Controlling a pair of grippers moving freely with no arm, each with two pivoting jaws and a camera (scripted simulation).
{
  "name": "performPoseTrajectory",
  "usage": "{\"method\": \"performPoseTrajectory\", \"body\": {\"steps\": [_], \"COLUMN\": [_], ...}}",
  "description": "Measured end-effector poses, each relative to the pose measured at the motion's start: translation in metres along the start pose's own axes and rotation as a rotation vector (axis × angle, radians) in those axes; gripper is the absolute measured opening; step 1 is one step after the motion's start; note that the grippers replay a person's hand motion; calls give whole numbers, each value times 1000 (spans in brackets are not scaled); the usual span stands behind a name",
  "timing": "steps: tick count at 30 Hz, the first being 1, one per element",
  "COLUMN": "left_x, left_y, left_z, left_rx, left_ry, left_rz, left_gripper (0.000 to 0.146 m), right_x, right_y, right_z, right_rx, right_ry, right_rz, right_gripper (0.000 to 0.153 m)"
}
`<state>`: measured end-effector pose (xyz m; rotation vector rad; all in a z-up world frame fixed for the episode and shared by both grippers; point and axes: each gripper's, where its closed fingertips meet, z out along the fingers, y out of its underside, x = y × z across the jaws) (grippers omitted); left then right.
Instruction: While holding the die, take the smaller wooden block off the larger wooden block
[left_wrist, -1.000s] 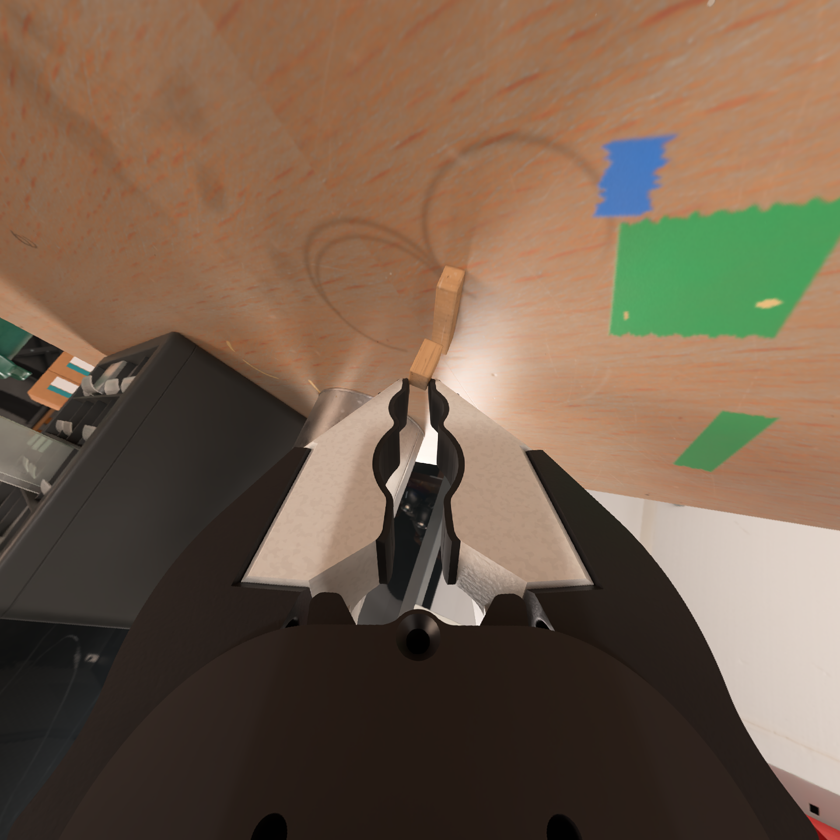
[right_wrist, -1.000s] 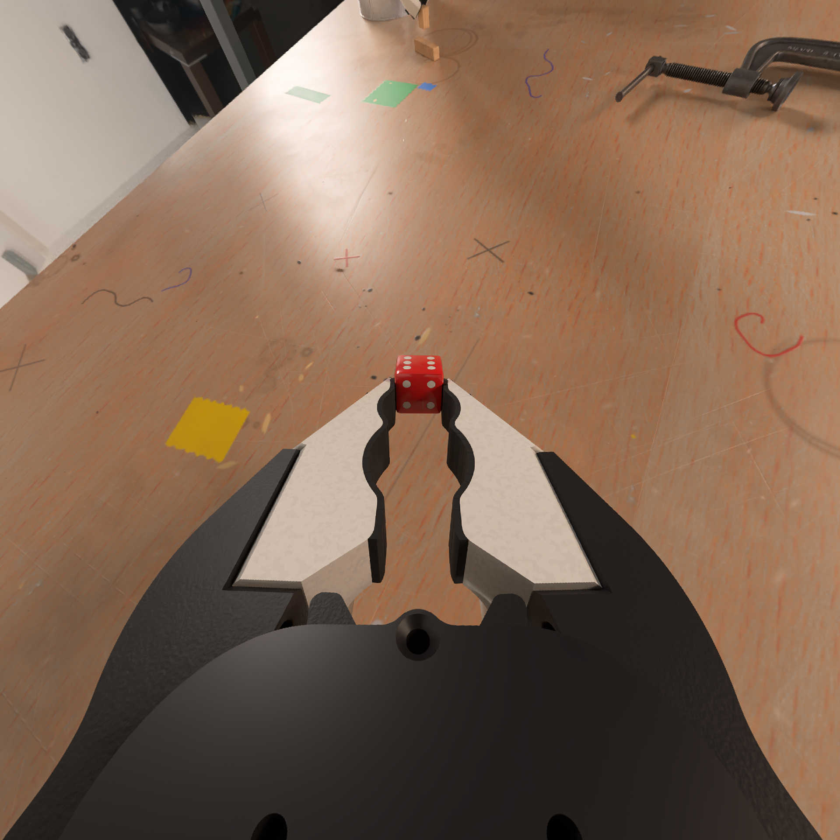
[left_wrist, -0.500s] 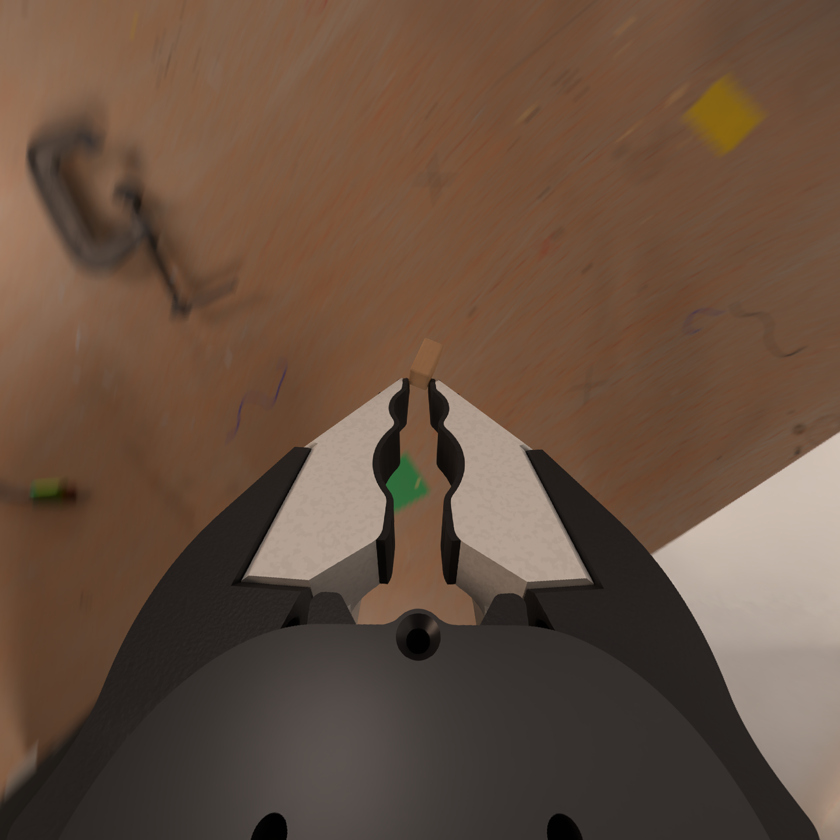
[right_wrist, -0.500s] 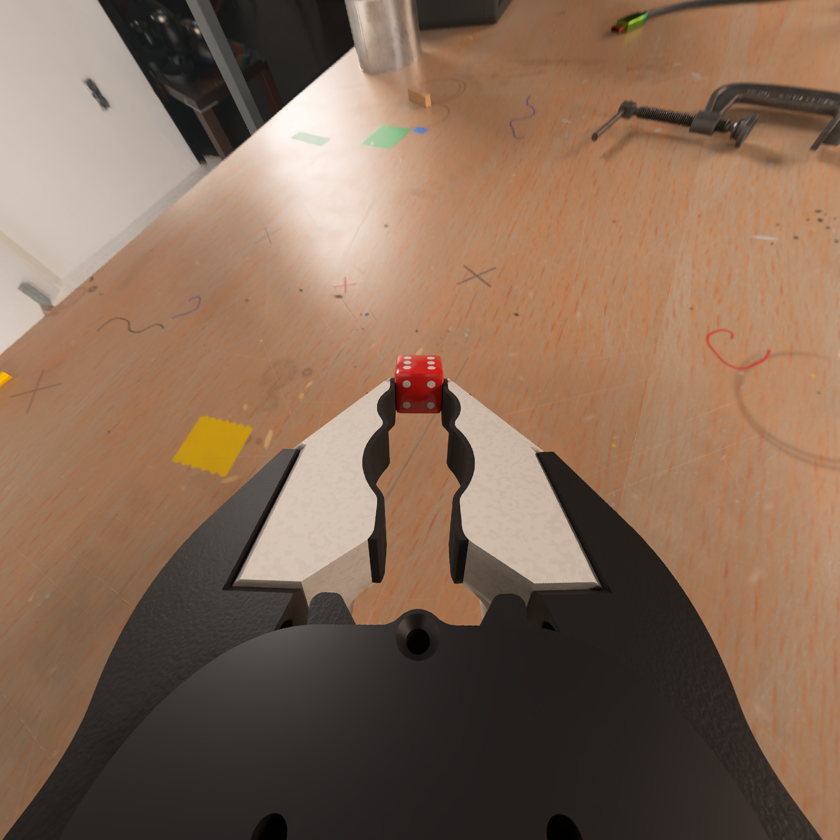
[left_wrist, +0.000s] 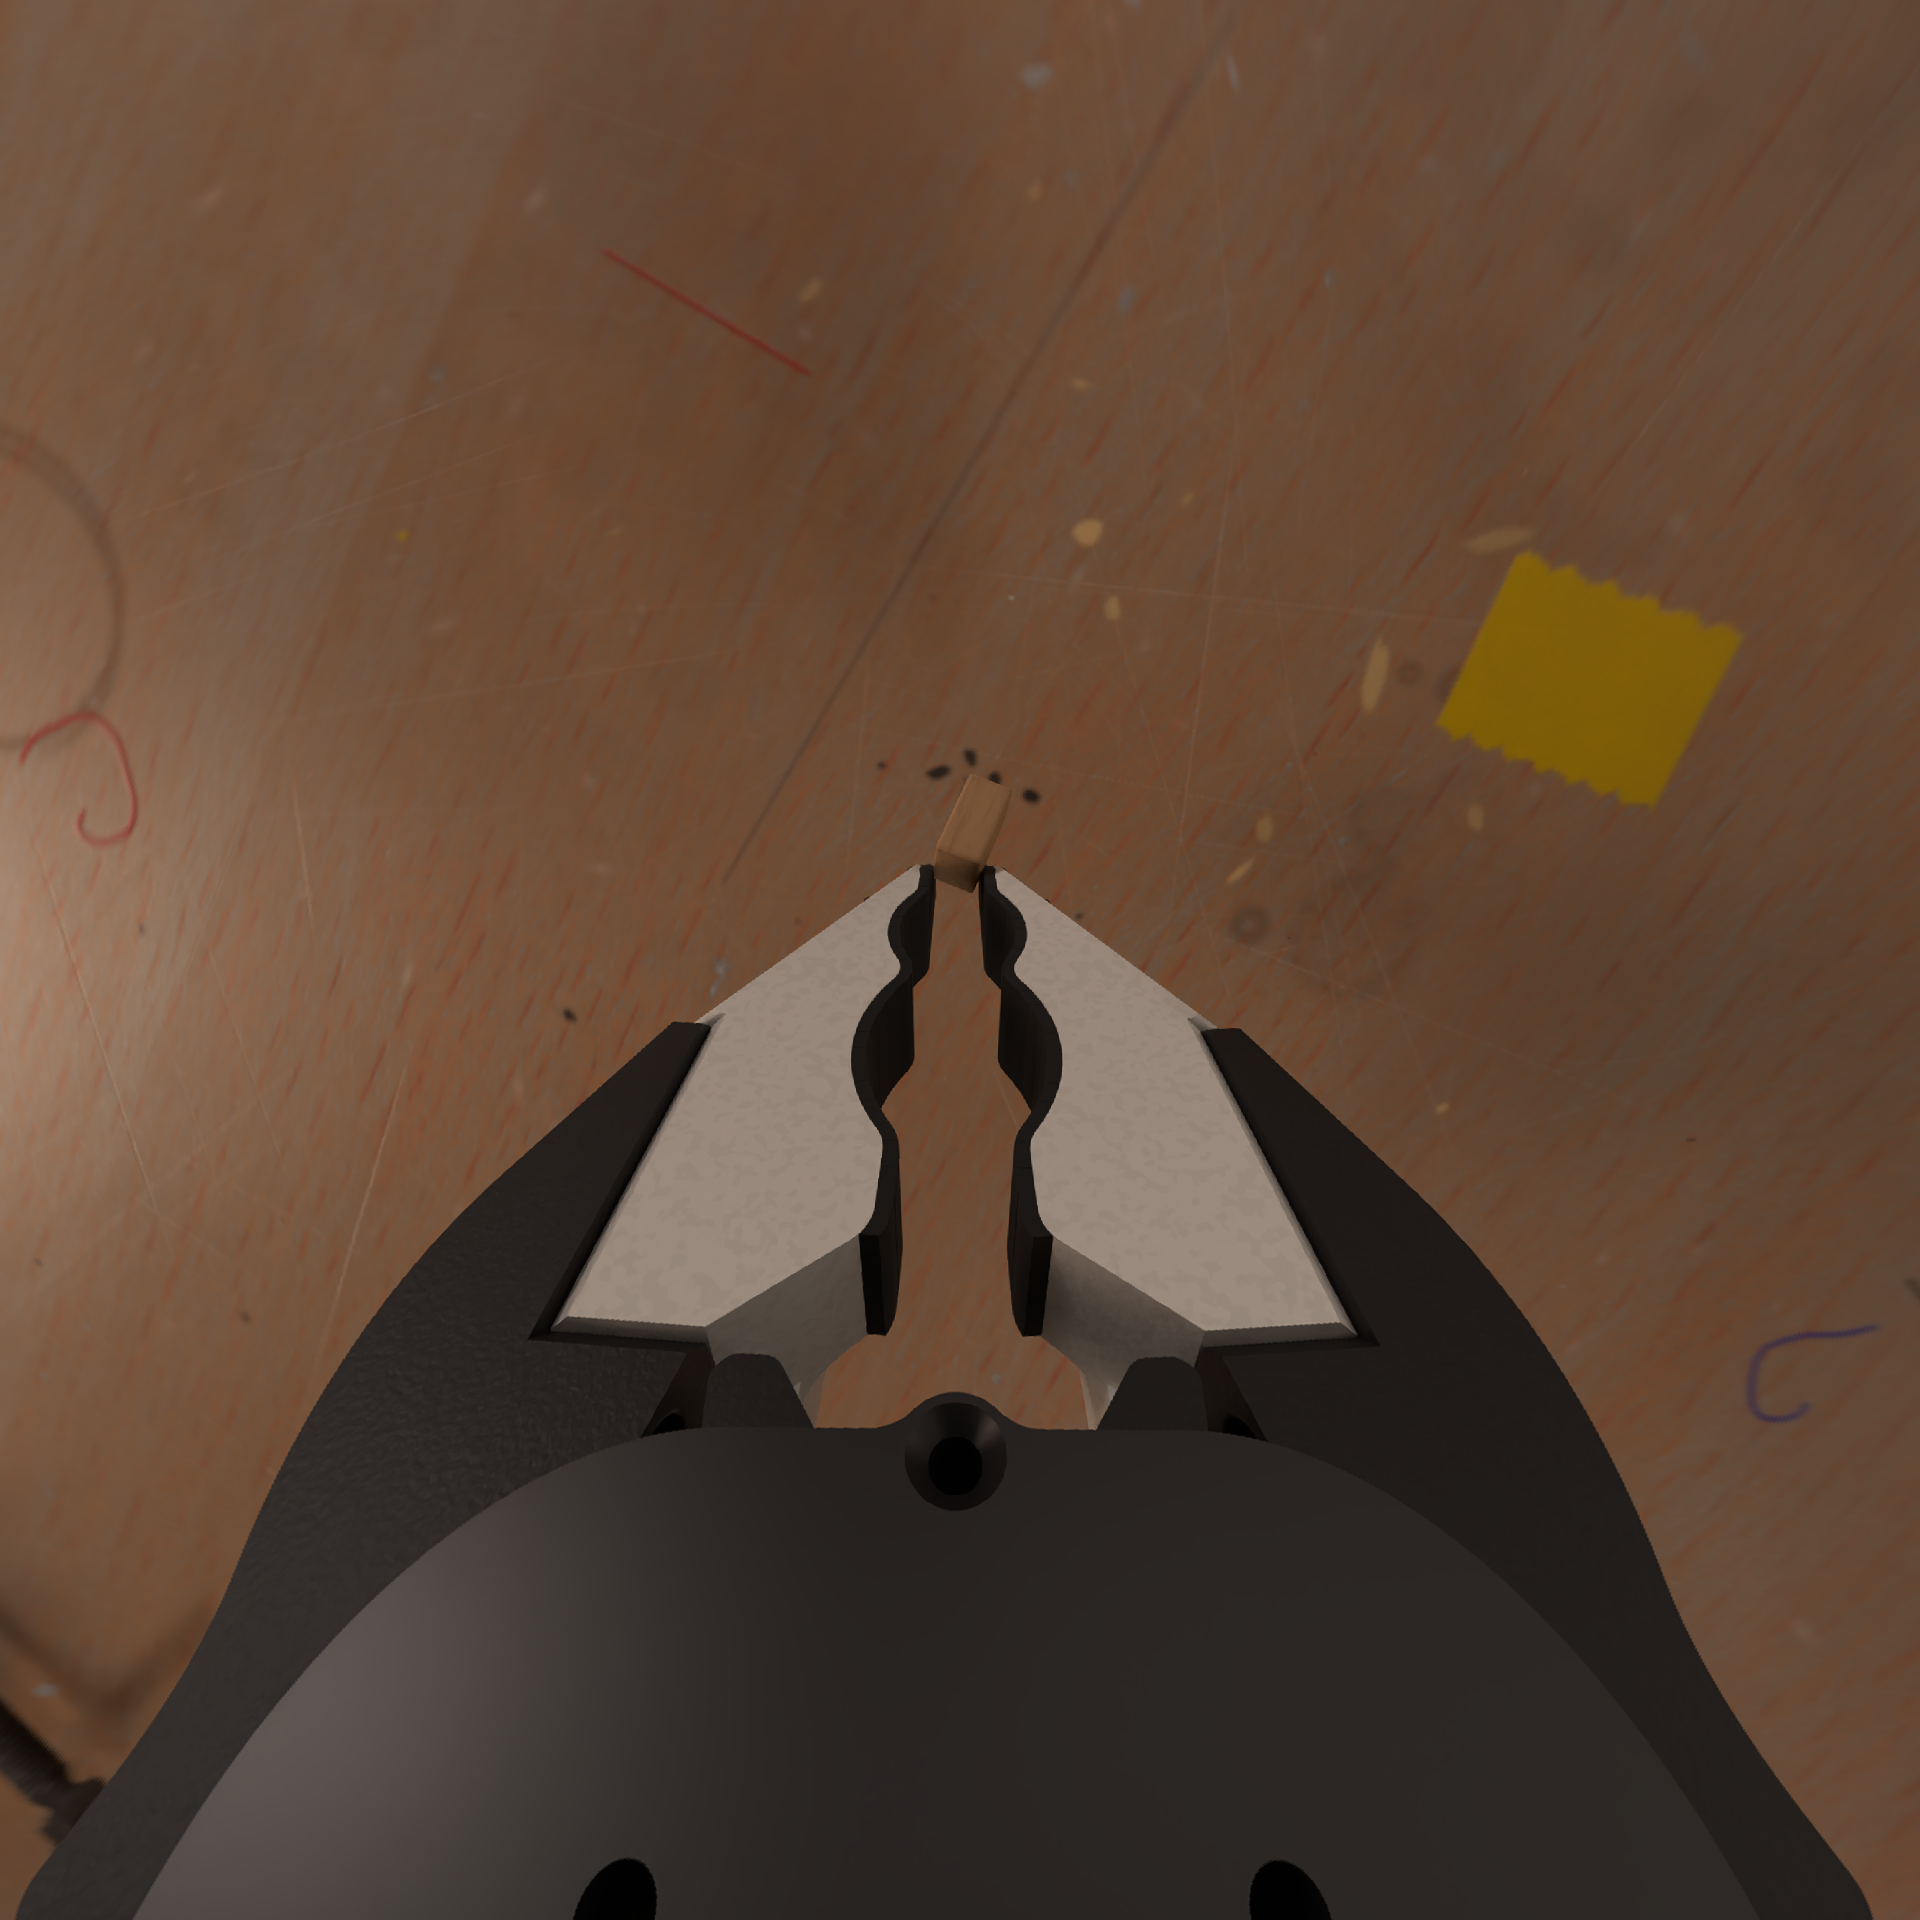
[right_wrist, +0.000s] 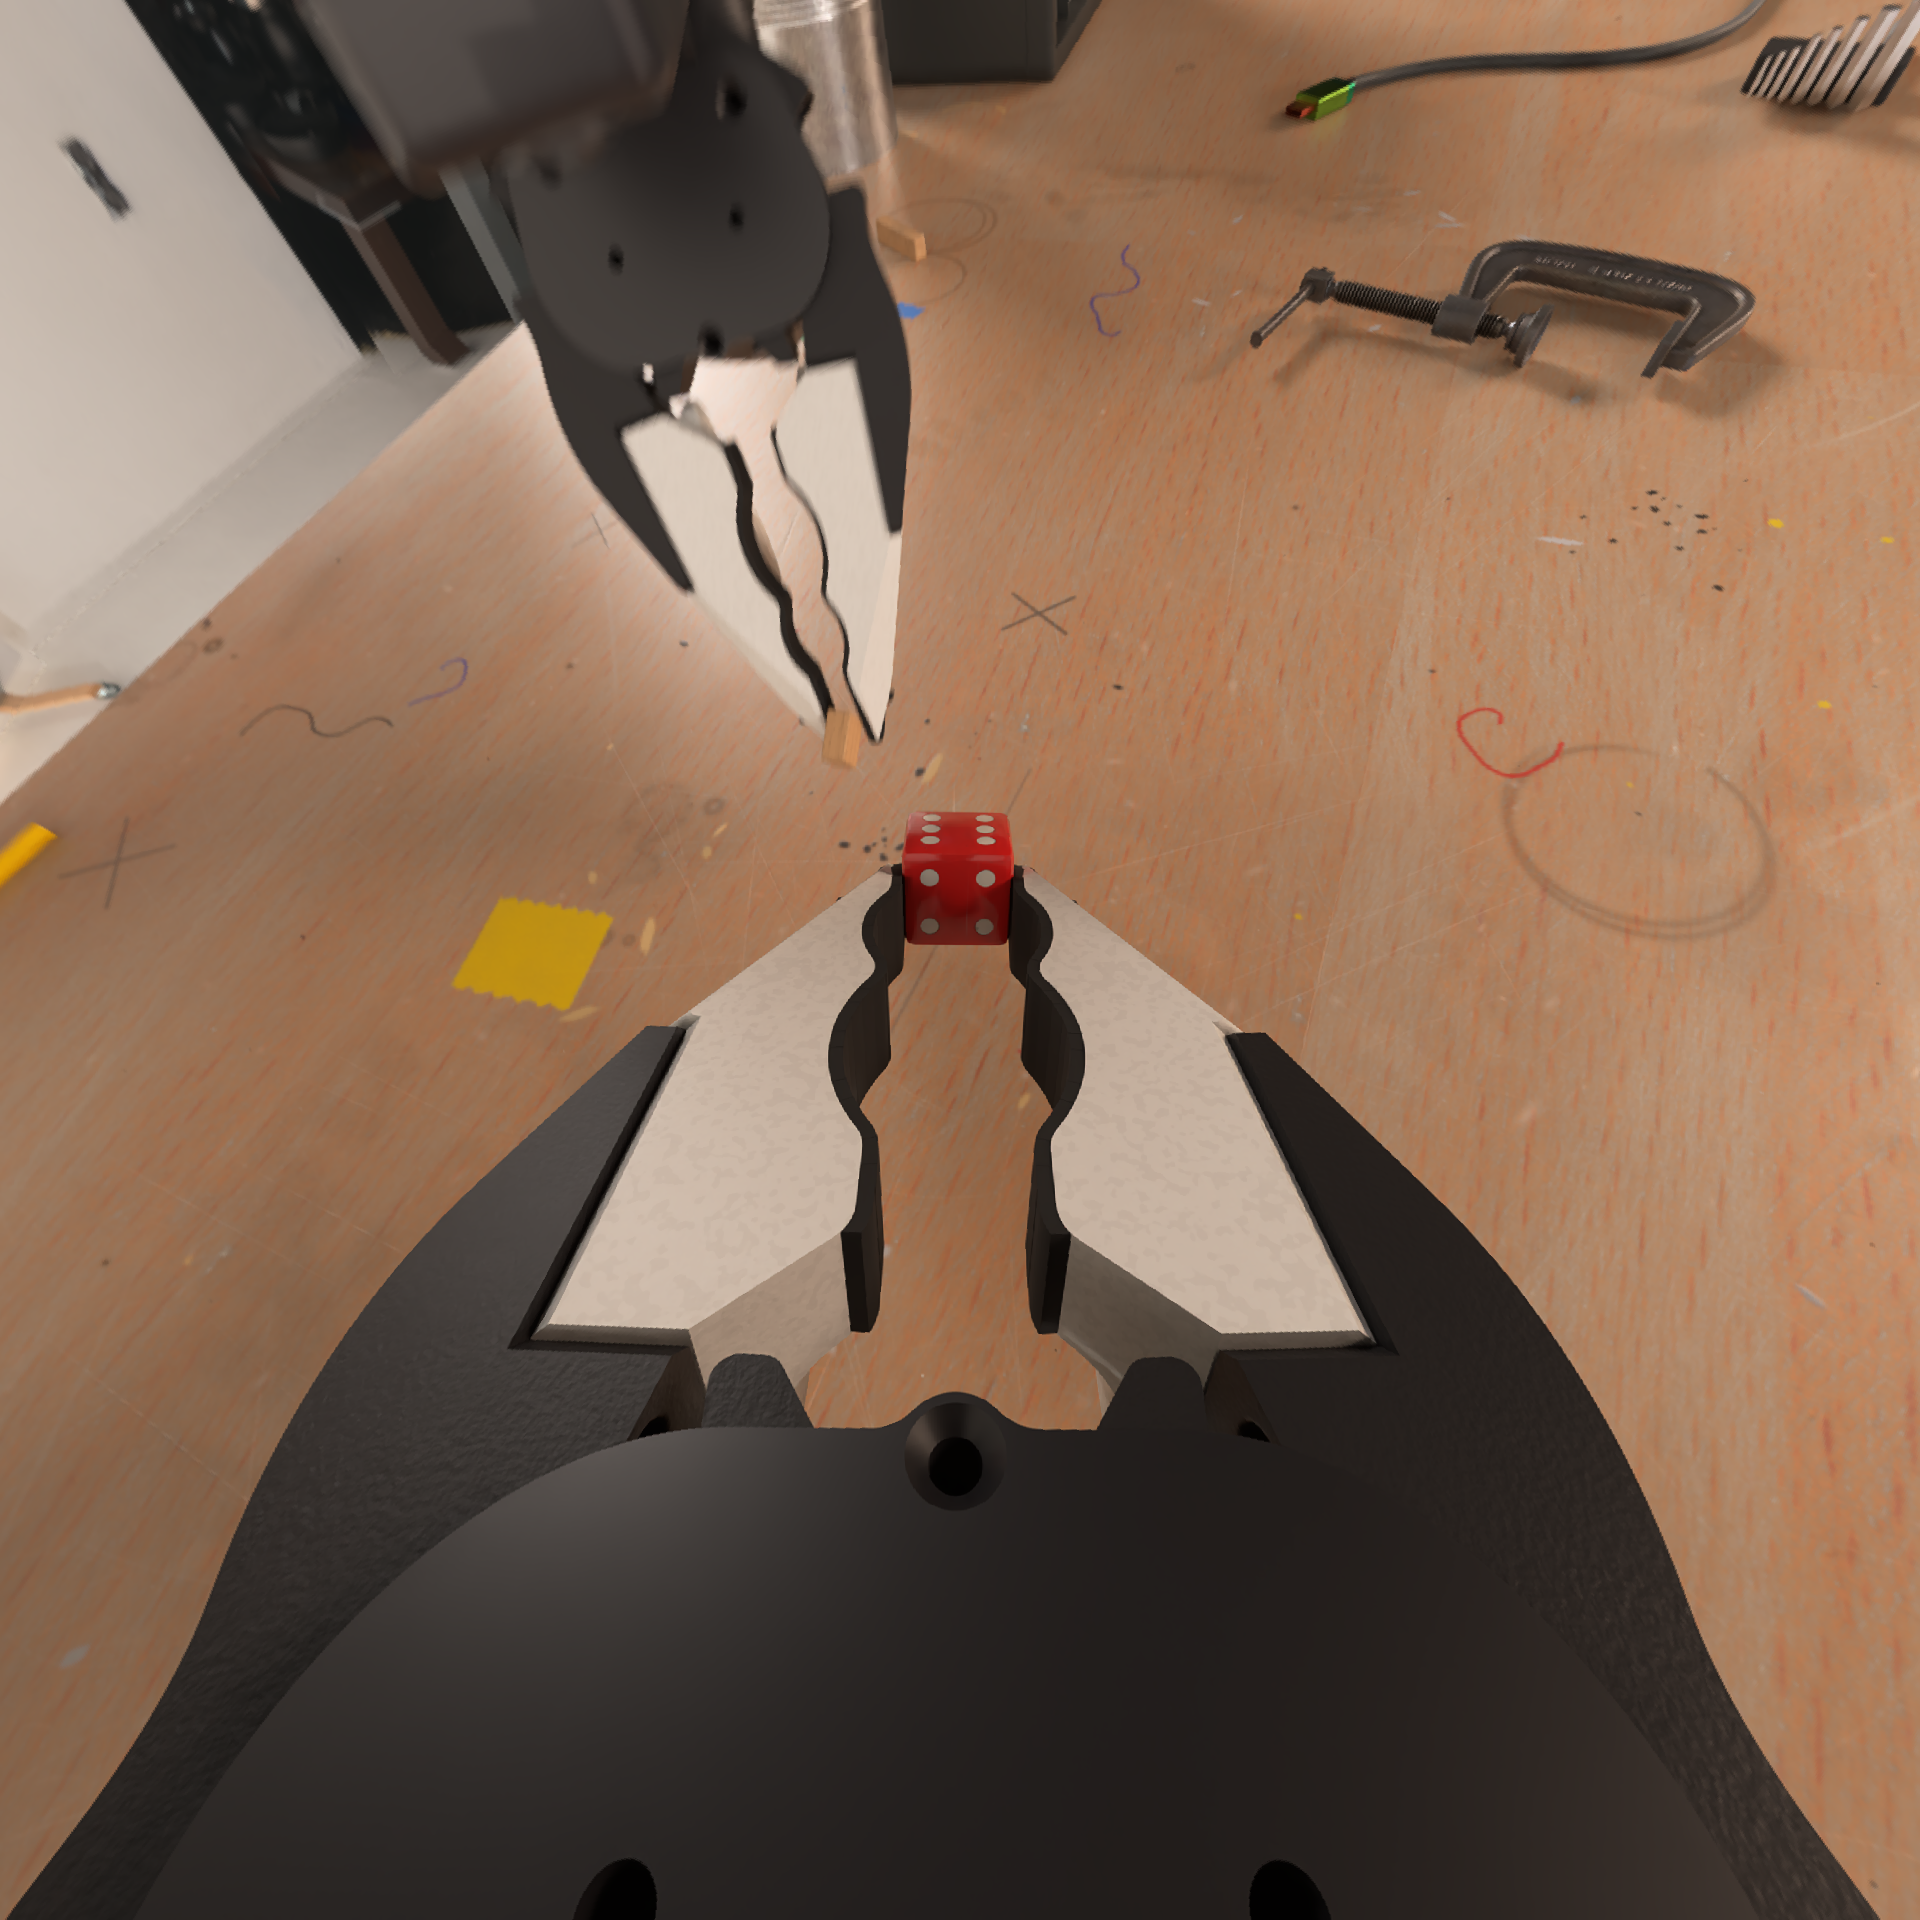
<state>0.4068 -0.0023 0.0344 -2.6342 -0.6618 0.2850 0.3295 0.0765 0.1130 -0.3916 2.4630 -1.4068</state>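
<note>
My left gripper (left_wrist: 956, 878) is shut on the smaller wooden block (left_wrist: 971, 833), which sticks out past its fingertips above the wooden table. In the right wrist view the left gripper (right_wrist: 854, 727) hangs tips-down just beyond the die, the small block (right_wrist: 842, 740) pinched at its tips. My right gripper (right_wrist: 956, 904) is shut on the red die (right_wrist: 956, 878) with white pips, held a little above the table. The larger wooden block (right_wrist: 900, 239) lies far back on the table beside a metal cylinder (right_wrist: 831, 83), partly hidden by the left gripper.
A yellow tape patch (right_wrist: 532, 953) lies left of the die; it also shows in the left wrist view (left_wrist: 1590, 691). A metal C-clamp (right_wrist: 1538, 307) lies at the back right. A cable with a green plug (right_wrist: 1322, 101) and a metal comb-like rack (right_wrist: 1834, 68) sit at the far edge.
My left gripper has carried the small block away from the larger block and swung across the table to just beyond the die. The right gripper has stayed shut on the die, tilting slightly.
</note>
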Motion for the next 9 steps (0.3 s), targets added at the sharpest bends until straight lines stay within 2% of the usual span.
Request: {"method": "performPoseTrajectory", "body": {"steps": [4,9], "left_x": [6,4], "left_y": [2,-3], "left_z": [16,18], "left_rx": [-71,-53], "left_ry": [-37,-85], "left_rz": [106,130], "left_gripper": [8,8], "right_x": [-5,-12], "right_y": [-6,-10], "right_z": [3,11], "right_rx": [2,-24], "right_ry": [-15,-38], "right_rz": [-9,-50], "right_gripper": [19,19]}}
